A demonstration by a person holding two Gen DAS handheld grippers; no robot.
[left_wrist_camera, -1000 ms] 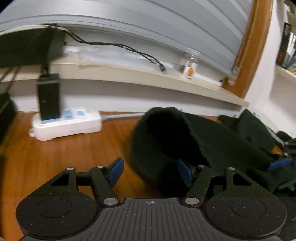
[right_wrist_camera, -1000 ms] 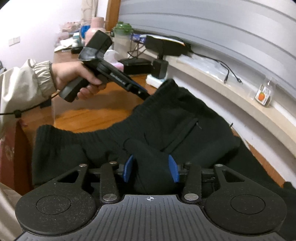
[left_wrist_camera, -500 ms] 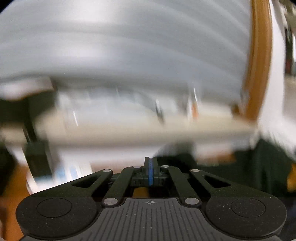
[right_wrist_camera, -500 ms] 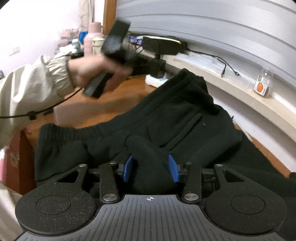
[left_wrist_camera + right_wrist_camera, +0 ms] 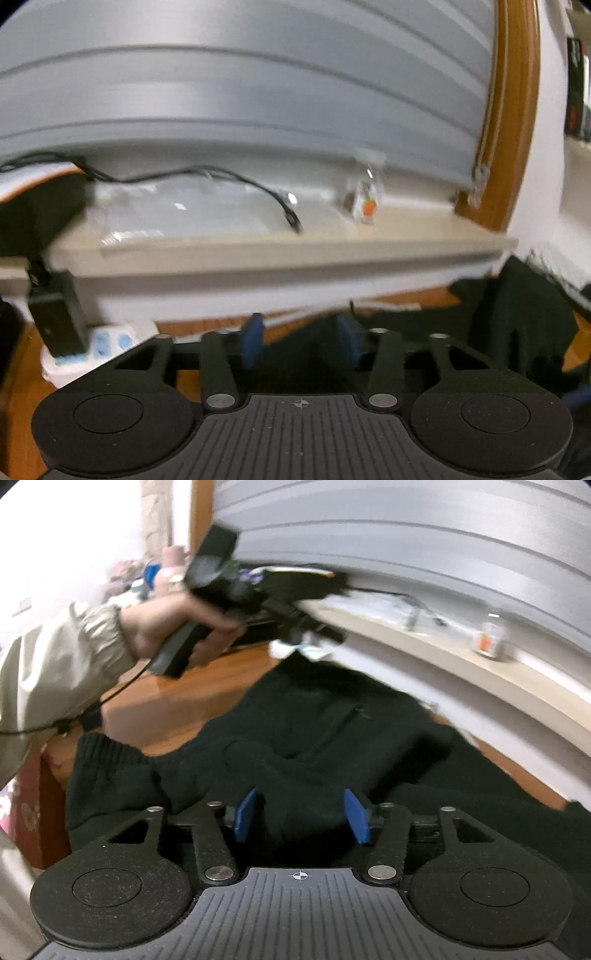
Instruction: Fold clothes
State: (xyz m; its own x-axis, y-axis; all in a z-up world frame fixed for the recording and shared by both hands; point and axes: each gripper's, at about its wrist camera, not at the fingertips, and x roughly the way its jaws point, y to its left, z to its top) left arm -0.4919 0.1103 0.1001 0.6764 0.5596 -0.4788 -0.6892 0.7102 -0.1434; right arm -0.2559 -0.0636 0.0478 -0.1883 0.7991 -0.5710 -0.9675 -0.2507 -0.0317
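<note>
Both our grippers have their jaws apart. One small jar (image 5: pixel 365 201) on the sill (image 5: pixel 295 247) holds something orange. Black trousers (image 5: pixel 332 731) lie on the wooden table (image 5: pixel 207 686), bunched between our right gripper's (image 5: pixel 301 818) fingers without being pinched; our left gripper (image 5: pixel 299 341) hovers above their edge, grasping nothing.

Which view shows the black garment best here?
The right wrist view: the black garment spreads across the wooden table, ribbed cuff and pocket visible. The left wrist view catches only a dark, blurred strip of it at lower right.
</note>
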